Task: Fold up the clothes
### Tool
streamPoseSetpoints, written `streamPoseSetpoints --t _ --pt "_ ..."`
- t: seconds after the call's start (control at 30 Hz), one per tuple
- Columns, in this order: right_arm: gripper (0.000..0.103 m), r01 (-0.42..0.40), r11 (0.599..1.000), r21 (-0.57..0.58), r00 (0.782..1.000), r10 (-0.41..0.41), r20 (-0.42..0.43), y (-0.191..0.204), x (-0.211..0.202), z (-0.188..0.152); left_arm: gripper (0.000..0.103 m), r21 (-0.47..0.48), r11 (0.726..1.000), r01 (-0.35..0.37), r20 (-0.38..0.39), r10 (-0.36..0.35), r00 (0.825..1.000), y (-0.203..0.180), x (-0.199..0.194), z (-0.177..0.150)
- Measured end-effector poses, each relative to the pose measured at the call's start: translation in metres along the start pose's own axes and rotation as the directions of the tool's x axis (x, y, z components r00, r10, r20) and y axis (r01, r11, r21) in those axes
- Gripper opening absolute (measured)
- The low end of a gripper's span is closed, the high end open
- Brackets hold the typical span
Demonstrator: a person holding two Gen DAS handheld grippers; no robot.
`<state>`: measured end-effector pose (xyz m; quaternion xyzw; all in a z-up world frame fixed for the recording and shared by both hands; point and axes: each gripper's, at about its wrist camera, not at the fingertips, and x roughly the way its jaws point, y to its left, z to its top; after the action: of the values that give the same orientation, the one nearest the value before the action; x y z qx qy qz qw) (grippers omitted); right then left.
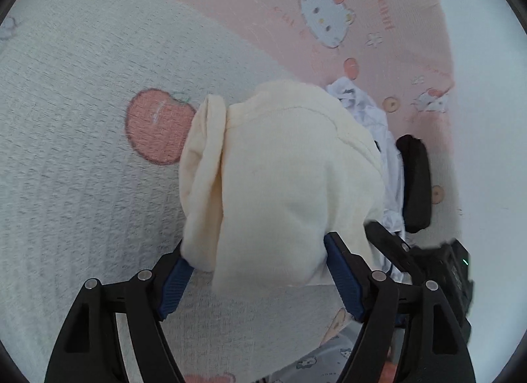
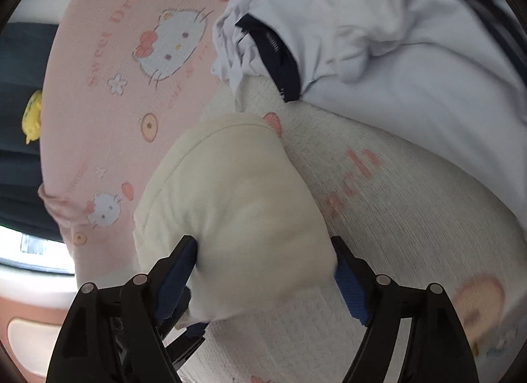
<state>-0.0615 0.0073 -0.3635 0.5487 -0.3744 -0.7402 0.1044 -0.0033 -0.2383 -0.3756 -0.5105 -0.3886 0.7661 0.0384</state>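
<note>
Cream garment (image 1: 280, 168) | bunched between both jaws | grip or release: cannot tell

The cream garment (image 1: 280, 182) is soft matt knit cloth with stitched seams. Under it the bedsheet (image 1: 82, 112) is a rough, waffle-textured cotton-like weave — printed, not glossy. The white shirt (image 2: 411, 63) looks thinner and smoother, with a dark ribbed collar (image 2: 273, 53). Each gripper's arms are matt black plastic with shiny metal pins — the blue pads (image 1: 346, 277) are ridged, rubbery.
</note>
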Motion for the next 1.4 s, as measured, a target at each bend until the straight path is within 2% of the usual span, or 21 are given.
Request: streamPoseSetpoints --t 0.07,0.17,0.23,0.33,0.43,0.53,0.6,0.7,0.83,0.9,0.97,1.07,1.17,1.2,1.3,1.4 --pt "0.080 0.022 1.000 -0.009 0.999 -0.022 0.035 0.007 -0.018 -0.008 0.076 0.016 1.000 -0.018 0.013 0.018 1.000 -0.005 -0.011 0.002" --pt "0.080 0.021 0.996 -0.084 0.995 -0.013 0.097 0.016 -0.046 -0.015 0.079 0.067 0.997 -0.044 -0.003 0.045 0.999 -0.011 -0.020 0.007" --pt "0.080 0.025 0.992 -0.123 0.990 -0.008 0.138 0.023 -0.060 -0.017 0.079 0.098 0.994 -0.038 -0.021 0.041 0.999 -0.009 -0.027 0.008" --pt "0.083 0.002 0.989 -0.148 0.987 0.022 0.162 0.031 -0.072 -0.015 0.079 0.152 0.988 -0.028 0.001 0.028 1.000 -0.009 -0.045 0.006" --pt "0.083 0.010 0.979 -0.202 0.992 0.015 0.122 0.038 -0.071 -0.009 0.079 0.231 0.973 -0.023 0.016 0.020 1.000 -0.023 -0.050 0.009" --pt "0.083 0.043 0.957 -0.288 0.998 -0.029 0.051 0.047 -0.062 -0.004 0.079 0.323 0.945 -0.060 0.016 0.058 0.998 -0.037 -0.046 0.011" --pt "0.083 0.058 0.939 -0.340 0.998 -0.061 0.000 0.052 -0.054 -0.002 0.079 0.351 0.932 -0.088 0.001 0.094 0.996 -0.041 -0.042 0.011" --pt "0.083 0.059 0.920 -0.386 0.994 -0.092 -0.066 0.052 -0.043 0.003 0.079 0.329 0.940 -0.094 -0.016 0.105 0.994 -0.040 -0.037 0.013" --pt "0.083 0.034 0.923 -0.384 0.987 -0.090 -0.130 0.046 -0.029 0.022 0.079 0.222 0.968 -0.113 -0.018 0.119 0.993 -0.030 -0.025 0.028" --pt "0.083 -0.003 0.926 -0.377 0.984 -0.065 -0.167 0.041 -0.020 0.033 0.079 0.198 0.973 -0.123 0.001 0.125 0.992 -0.027 -0.022 0.036" --pt "0.083 -0.005 0.923 -0.386 0.977 -0.077 -0.198 0.036 -0.009 0.041 0.079 0.181 0.975 -0.131 0.020 0.130 0.991 -0.025 -0.019 0.043" --pt "0.083 -0.029 0.913 -0.407 0.965 -0.080 -0.249 0.028 0.008 0.048 0.079 0.187 0.973 -0.134 0.003 0.135 0.991 -0.026 -0.010 0.052" --pt "0.084 -0.101 0.924 -0.370 0.951 -0.020 -0.310 0.019 0.021 0.053 0.080 0.207 0.970 -0.127 -0.044 0.139 0.989 -0.023 0.008 0.057" --pt "0.085 -0.115 0.927 -0.356 0.949 -0.003 -0.315 0.016 0.025 0.056 0.085 0.205 0.970 -0.133 -0.051 0.147 0.988 -0.021 0.011 0.058" --pt "0.090 -0.155 0.939 -0.308 0.942 0.047 -0.331 0.007 0.034 0.058 0.088 0.188 0.974 -0.124 -0.054 0.137 0.989 -0.017 0.016 0.059" --pt "0.091 -0.208 0.944 -0.258 0.947 0.129 -0.293 -0.006 0.032 0.051 0.090 0.121 0.990 -0.069 -0.085 0.080 0.993 -0.005 0.020 0.057"
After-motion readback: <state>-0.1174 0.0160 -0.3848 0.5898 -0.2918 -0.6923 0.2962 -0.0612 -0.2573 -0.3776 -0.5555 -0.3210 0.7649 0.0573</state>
